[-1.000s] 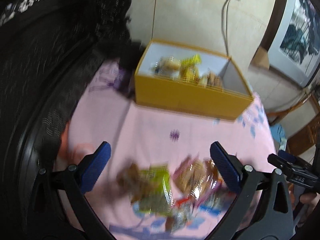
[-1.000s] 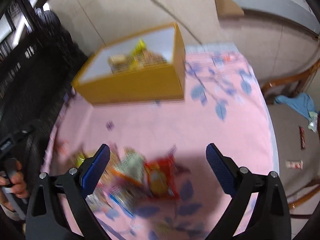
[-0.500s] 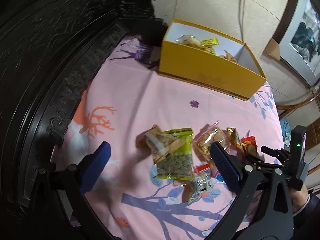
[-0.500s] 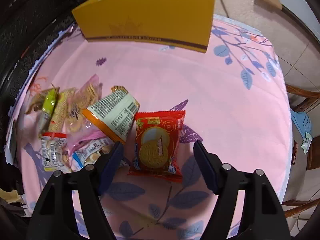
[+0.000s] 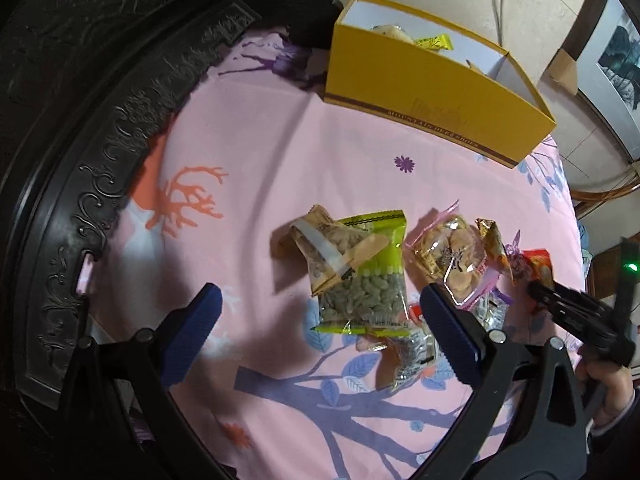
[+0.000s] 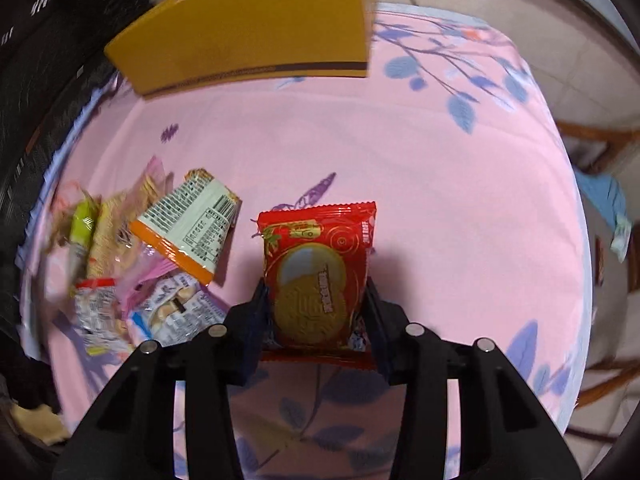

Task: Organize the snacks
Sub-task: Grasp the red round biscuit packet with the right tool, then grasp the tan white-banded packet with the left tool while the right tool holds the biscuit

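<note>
A yellow box [image 5: 436,92] with several snacks inside stands at the far side of the pink cloth; it also shows in the right wrist view [image 6: 248,32]. My right gripper [image 6: 316,312] is shut on a red biscuit packet [image 6: 318,272], its jaws pressing both sides. My left gripper [image 5: 320,336] is open and empty, hovering just short of a green seed packet [image 5: 362,280]. A brown packet [image 5: 316,240] lies across the green one. A pink cracker bag [image 5: 452,260] lies to its right.
An orange-edged white packet [image 6: 192,224] and several small wrapped snacks [image 6: 160,312] lie left of the red packet. A dark carved wooden frame [image 5: 92,160] borders the cloth on the left. A wooden chair [image 6: 600,148] stands off the right edge.
My right gripper has moved down onto the red biscuit packet and closed on it. My left gripper has stayed open and drifted slightly closer to the snack pile.
</note>
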Tool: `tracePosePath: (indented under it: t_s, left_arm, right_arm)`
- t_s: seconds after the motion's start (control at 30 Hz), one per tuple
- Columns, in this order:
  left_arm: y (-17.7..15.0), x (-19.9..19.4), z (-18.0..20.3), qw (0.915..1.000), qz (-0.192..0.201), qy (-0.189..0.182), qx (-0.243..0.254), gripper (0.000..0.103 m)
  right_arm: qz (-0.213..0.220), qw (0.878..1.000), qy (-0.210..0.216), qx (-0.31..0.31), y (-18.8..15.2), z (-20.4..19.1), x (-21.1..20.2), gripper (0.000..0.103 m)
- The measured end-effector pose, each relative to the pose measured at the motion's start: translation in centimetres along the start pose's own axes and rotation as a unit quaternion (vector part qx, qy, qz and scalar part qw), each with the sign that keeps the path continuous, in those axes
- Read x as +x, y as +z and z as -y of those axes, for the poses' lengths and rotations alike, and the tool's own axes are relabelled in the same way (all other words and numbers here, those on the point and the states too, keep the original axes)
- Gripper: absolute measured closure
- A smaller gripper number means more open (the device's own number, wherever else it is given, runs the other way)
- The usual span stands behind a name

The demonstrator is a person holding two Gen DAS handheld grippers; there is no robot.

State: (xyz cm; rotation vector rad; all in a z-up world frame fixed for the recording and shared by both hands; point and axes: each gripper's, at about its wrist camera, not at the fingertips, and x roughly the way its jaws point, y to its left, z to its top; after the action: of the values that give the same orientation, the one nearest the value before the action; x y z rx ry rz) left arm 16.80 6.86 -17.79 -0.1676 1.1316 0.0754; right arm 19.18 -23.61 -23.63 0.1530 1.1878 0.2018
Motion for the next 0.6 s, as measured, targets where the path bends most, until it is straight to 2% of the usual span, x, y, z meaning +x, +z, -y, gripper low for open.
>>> tracePosePath:
  t_s: [0.17, 0.3, 0.4, 0.43, 0.47, 0.5, 0.53, 0.57, 0.6]
  left_arm:
    - [2.3, 2.8, -1.8, 0.9966, -0.031, -0.028, -0.071, 0.002]
    - [3.7, 5.3, -3.6, 0.9838, -0.061, -0.041, -0.163, 0.002]
    - [3.9, 7.0, -4.0, 0.9761, -0.08, -0.048, -0.196, 0.003]
    - [4.0, 7.4, -3.9, 0.9752, -0.083, -0.05, -0.199, 0.006]
    - [4.0, 7.8, -3.9, 0.9745, -0.086, -0.053, -0.2, 0.017]
    - [4.0, 8.3, -3.7, 0.9739, -0.093, -0.06, -0.198, 0.023]
    - [3.9, 8.8, -3.6, 0.9728, -0.102, -0.067, -0.197, 0.038]
    - [3.8, 9.2, -3.5, 0.9716, -0.111, -0.072, -0.196, 0.048]
    - [3.6, 9.5, -3.4, 0.9705, -0.116, -0.074, -0.198, 0.049]
  right_arm:
    - [-0.004, 1.0, 0.015, 0.01, -0.7, 0.0, -1.2, 0.058]
    - [-0.012, 0.999, 0.031, 0.025, -1.2, -0.7, -1.5, 0.058]
    - [-0.01, 0.999, 0.034, 0.017, -1.3, -1.4, -1.7, 0.058]
    - [-0.01, 0.999, 0.035, 0.015, -1.3, -1.5, -1.7, 0.058]
    - [-0.01, 0.999, 0.037, 0.016, -1.3, -1.6, -1.7, 0.058]
    - [-0.012, 0.999, 0.04, 0.018, -1.2, -1.6, -1.7, 0.058]
    - [-0.012, 0.999, 0.041, 0.019, -1.2, -1.6, -1.7, 0.058]
    - [-0.01, 0.999, 0.041, 0.019, -1.2, -1.6, -1.8, 0.058]
    - [-0.008, 0.999, 0.041, 0.019, -1.1, -1.6, -1.9, 0.058]
